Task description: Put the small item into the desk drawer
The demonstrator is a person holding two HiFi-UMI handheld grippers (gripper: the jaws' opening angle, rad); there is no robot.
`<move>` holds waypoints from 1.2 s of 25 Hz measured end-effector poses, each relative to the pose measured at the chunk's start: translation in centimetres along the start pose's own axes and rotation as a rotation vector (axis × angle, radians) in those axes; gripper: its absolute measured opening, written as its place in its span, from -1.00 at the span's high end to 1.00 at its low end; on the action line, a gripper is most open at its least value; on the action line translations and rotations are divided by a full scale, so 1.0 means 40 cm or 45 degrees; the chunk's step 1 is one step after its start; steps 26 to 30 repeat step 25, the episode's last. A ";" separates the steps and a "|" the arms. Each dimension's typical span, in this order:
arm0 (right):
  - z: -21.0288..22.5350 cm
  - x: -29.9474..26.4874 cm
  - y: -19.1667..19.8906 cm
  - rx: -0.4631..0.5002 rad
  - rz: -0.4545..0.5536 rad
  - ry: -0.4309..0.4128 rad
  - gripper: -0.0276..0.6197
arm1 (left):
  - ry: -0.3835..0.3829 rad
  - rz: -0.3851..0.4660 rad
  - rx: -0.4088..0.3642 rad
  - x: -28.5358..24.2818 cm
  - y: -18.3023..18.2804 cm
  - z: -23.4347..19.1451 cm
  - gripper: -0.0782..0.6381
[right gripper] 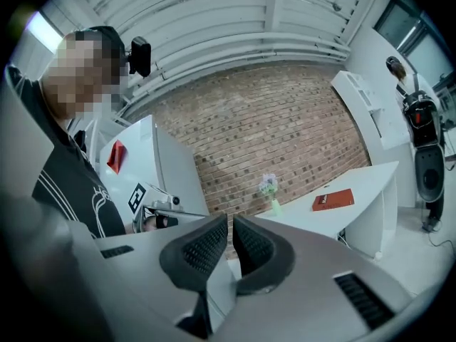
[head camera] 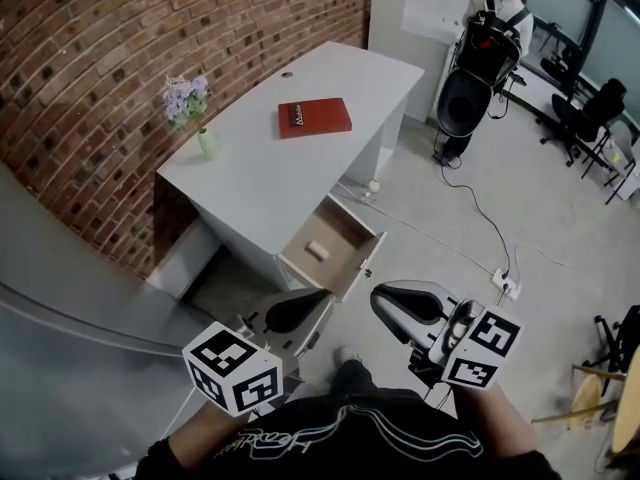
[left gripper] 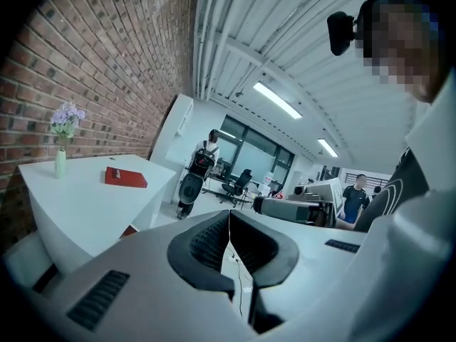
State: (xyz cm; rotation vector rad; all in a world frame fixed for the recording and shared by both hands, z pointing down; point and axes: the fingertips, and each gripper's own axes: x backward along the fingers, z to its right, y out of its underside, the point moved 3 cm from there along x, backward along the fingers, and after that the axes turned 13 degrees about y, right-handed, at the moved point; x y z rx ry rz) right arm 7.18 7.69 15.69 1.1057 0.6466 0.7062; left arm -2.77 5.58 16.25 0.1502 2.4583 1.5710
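The white desk (head camera: 262, 173) stands against the brick wall, and its wooden drawer (head camera: 350, 227) is pulled open toward me. A small pale item (head camera: 317, 249) lies inside on the drawer's floor. My left gripper (head camera: 318, 301) is held close to my body, just short of the drawer's front, with its jaws shut and nothing between them (left gripper: 229, 218). My right gripper (head camera: 380, 298) hovers to the right of the drawer, also shut and empty (right gripper: 229, 221). Neither gripper touches the desk or the drawer.
A red book (head camera: 314, 118) and a small vase of purple flowers (head camera: 190, 103) sit on the desktop. A person with a backpack (head camera: 490, 38) stands at the back right. A cable runs across the floor to a power strip (head camera: 508, 285). Office chairs (head camera: 590, 118) stand at the far right.
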 end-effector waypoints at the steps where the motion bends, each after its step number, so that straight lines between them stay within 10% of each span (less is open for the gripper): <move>1: 0.004 0.001 0.006 0.008 -0.008 0.009 0.74 | 0.003 0.001 0.006 -0.004 0.001 0.001 0.72; 30: 0.107 -0.006 0.049 -0.047 -0.043 0.028 0.74 | 0.007 -0.020 0.030 -0.102 0.025 -0.043 0.72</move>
